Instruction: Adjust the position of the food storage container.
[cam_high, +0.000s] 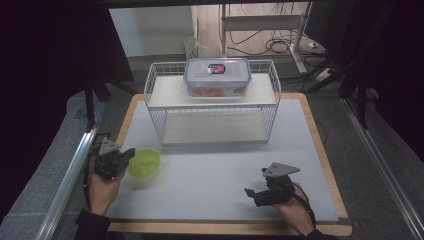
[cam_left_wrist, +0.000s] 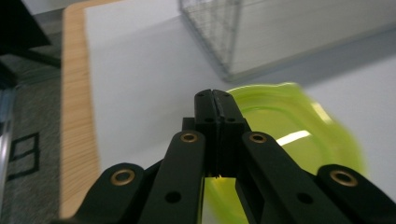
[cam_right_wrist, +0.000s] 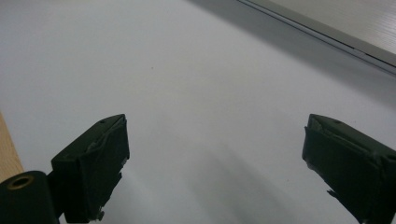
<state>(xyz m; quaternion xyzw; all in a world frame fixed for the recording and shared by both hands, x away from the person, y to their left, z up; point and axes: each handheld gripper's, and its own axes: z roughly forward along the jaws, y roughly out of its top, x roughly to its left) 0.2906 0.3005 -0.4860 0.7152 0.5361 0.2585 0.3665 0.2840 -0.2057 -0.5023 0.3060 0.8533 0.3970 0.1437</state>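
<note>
Left hand-held gripper: jaws pressed together, tips at near-left rim of translucent lime-green plastic bowl; cannot tell whether rim is pinched between them. In left gripper view, jaws shut flat, green bowl directly behind and beneath.

Right hand-held gripper: jaws spread wide, nothing between, low over grey desk mat, near-right area. Wide gap confirmed in right gripper view.

White wire two-tier rack at far centre of desk. Clear plastic lidded container w/ blue clips on top shelf; orange contents visible inside. Bowl well apart from rack, left front.
</note>
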